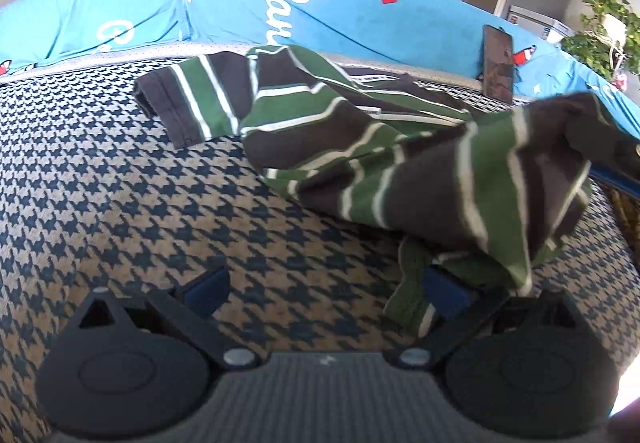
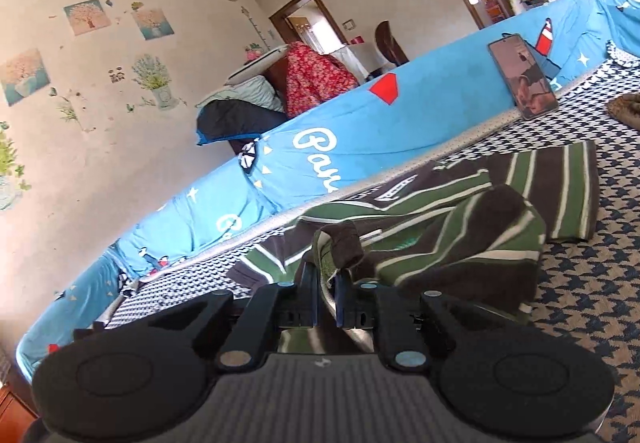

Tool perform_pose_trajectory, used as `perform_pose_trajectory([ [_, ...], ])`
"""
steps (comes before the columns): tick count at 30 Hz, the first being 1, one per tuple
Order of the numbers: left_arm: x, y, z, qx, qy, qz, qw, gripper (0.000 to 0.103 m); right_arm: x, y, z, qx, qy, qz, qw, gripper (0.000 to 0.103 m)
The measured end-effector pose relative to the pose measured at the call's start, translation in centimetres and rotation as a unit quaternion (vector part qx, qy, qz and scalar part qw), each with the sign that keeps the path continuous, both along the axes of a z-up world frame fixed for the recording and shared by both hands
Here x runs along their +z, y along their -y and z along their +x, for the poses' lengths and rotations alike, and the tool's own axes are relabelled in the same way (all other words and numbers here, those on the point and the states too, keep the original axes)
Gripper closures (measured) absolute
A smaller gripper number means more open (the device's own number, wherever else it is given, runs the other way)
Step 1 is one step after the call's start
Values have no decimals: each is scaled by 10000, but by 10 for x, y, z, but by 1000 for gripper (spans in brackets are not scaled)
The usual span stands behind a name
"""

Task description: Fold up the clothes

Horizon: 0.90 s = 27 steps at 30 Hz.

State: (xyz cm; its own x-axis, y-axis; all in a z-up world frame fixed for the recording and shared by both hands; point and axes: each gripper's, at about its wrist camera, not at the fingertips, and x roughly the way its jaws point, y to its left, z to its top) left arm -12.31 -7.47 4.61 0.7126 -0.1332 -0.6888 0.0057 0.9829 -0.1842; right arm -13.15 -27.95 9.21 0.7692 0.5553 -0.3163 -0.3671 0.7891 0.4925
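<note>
My right gripper (image 2: 327,295) has its two black jaws drawn almost together on a bunched fold of the green, dark-brown and white striped knit shirt (image 2: 420,227), the cloth rising in a small hump just past the blue pads. My left gripper (image 1: 326,293) stands with its jaws wide apart; a green hem of the same shirt (image 1: 360,147) drapes over the right-hand blue pad (image 1: 444,291), while the other pad sits clear of the cloth, and nothing is pinched between them.

The long blue printed sofa cover with white lettering and red patches (image 1: 340,7) runs as a backrest along the far edge of the seat. Below it spreads the navy-and-tan houndstooth woven seat cover (image 1: 140,203), which carries everything here. The shirt lies crumpled across the middle of that seat, towards its far edge, one short sleeve spread flat to the side in each view and the near part lifted off the fabric towards my grippers.

A dark rectangular smartphone (image 2: 522,77) leans upright against the blue cover at the far edge of the seat, well apart from the shirt, its screen lit.
</note>
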Motion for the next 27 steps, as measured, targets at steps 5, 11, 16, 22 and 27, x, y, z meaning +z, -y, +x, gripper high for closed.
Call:
perform_pose_trajectory([
  [5,11,-7,-26,-79,83,-267,9996,0,10,-13,-15,390,124,48,9992,93],
  [11,24,-38,-62,298,306,-377,9984,0,13,-29,-30,665,102,95,9977,93],
  [16,37,-83,-88,1140,550,-500,9907,0,13,-54,-41,959,72,68,9953,93],
  [22,56,-132,-113,2325,1018,-361,9666,0,14,-95,-50,1361,114,-157,9905,93],
  [27,65,-148,-124,2669,1053,-244,9576,0,9,-132,-57,1690,60,-387,9848,93],
])
